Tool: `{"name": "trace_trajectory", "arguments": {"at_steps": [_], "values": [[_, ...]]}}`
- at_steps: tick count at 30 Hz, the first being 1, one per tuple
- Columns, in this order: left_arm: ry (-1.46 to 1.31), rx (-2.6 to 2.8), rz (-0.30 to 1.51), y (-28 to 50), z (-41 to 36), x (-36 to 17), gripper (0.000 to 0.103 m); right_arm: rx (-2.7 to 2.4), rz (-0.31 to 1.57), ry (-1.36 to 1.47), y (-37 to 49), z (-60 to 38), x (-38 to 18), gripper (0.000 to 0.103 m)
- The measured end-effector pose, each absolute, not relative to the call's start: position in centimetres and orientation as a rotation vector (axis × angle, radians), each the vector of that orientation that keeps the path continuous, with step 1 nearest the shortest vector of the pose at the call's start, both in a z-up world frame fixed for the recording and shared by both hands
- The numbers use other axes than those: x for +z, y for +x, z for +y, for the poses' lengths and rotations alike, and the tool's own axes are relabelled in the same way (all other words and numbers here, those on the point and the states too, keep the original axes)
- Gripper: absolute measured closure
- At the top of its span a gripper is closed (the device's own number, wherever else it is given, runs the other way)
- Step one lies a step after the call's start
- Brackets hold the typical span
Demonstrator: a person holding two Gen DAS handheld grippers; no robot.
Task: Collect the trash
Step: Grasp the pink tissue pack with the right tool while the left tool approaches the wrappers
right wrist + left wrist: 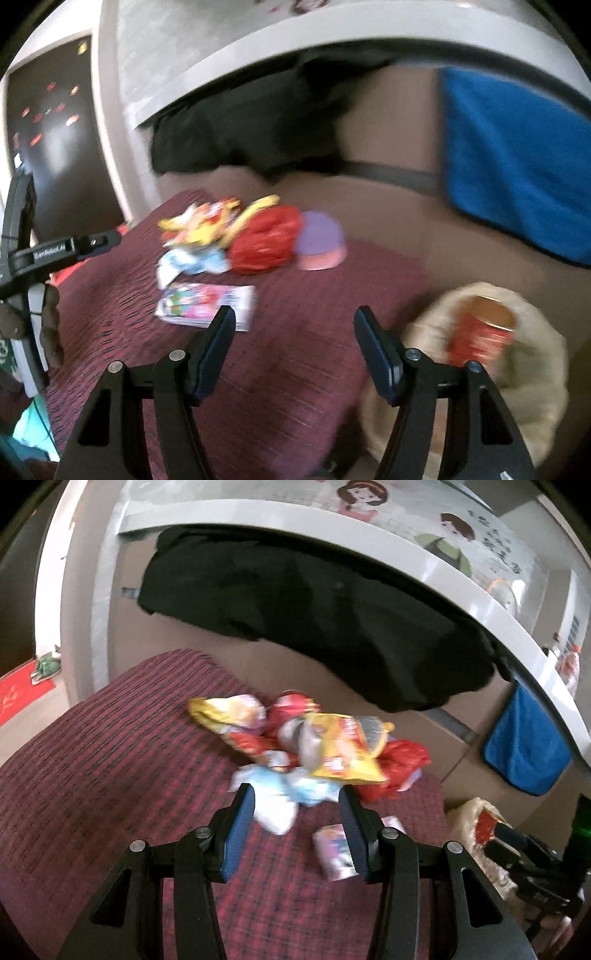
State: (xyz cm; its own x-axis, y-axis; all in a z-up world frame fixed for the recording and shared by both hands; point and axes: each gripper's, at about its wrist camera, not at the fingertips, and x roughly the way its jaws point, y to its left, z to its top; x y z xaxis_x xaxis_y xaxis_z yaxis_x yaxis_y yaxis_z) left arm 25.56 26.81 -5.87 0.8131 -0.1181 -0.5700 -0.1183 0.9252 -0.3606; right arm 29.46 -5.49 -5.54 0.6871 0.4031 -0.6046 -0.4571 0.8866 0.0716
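Left claw (297,797) released, hovering over wrapper pile (317,746) on maroon cover (110,775). Right claw (294,317) released, empty, beside small carton (207,304). Red cup (480,338) in cream basket (535,369), right of cover.

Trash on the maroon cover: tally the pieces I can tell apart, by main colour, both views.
Yellow snack bags: 2
Red crumpled bag: 1
Purple-pink cup: 1
Pale blue-white wrapper: 1
Pink printed flat pack: 1
Total: 6; blur may hide more.
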Motion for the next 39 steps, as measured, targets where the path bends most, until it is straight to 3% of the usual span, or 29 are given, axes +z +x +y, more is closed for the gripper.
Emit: {"name": "trace_trajectory", "arguments": {"at_steps": [4, 8, 16, 23, 26, 32, 39], "values": [[-0.39, -0.014, 0.65, 25.2, 28.9, -6.5, 0.056, 0.569, 0.718, -0.128, 32.0, -0.2, -7.2, 0.048], [-0.361, -0.035, 0.665, 24.8, 29.6, -6.9, 0.056, 0.583, 0.77, -0.197, 34.7, 3.6, -8.8, 0.082], [-0.382, -0.056, 0.701, 24.9, 30.5, -8.3, 0.056, 0.582, 0.855, -0.162, 39.2, 4.5, -11.4, 0.082], [-0.399, -0.079, 0.71, 25.6, 29.7, -8.7, 0.056, 0.67, 0.945, -0.036, 36.1, 1.3, -12.1, 0.078], [-0.398, -0.09, 0.711, 25.9, 29.2, -8.7, 0.056, 0.743, 0.966, -0.015, 33.6, 0.8, -11.9, 0.067], [-0.404, -0.093, 0.723, 26.0, 28.8, -8.9, 0.056, 0.802, 0.848, -0.215, 29.3, 2.2, -10.5, 0.057], [-0.416, -0.074, 0.719, 25.2, 29.8, -8.7, 0.056, 0.819, 0.873, -0.308, 31.9, 6.6, -11.7, 0.054]]}}
